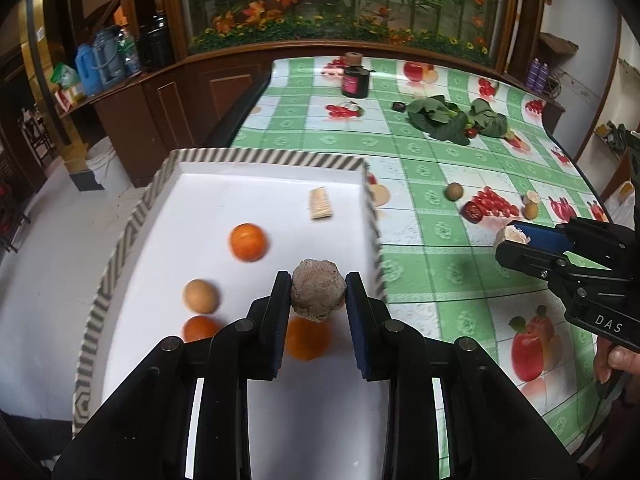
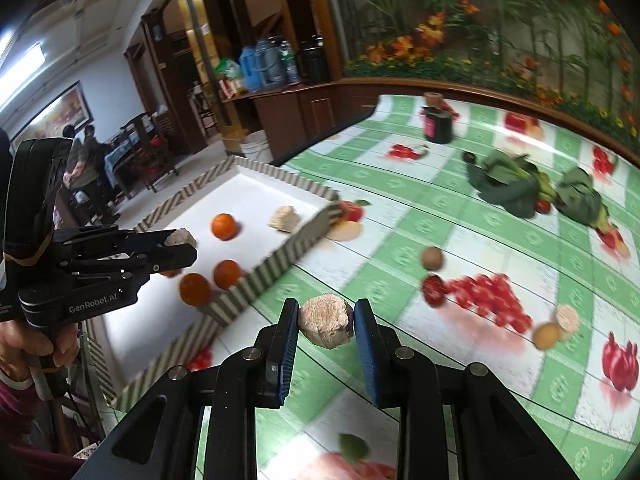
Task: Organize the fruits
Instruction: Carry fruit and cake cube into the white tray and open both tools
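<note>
My left gripper [image 1: 318,296] is shut on a rough brown lump [image 1: 318,295] and holds it above the white tray [image 1: 224,200]; it also shows in the right wrist view [image 2: 182,242]. The tray holds three oranges [image 1: 247,241], a tan egg-like fruit [image 1: 201,296] and a beige ridged piece [image 1: 321,203]. My right gripper [image 2: 326,322] is shut on a pale tan lump [image 2: 326,321] above the tablecloth, right of the tray; it also shows in the left wrist view [image 1: 514,238]. A small brown fruit [image 1: 454,191], a dark red fruit [image 1: 473,212] and two small tan pieces [image 1: 531,204] lie on the cloth.
The table carries a green checked cloth with printed fruit [image 1: 440,280]. Leafy greens [image 1: 440,116] and a dark jar [image 1: 355,80] stand farther back. The tray has a striped rim [image 2: 256,284]. A wooden cabinet [image 1: 168,96] and floor lie left of the table.
</note>
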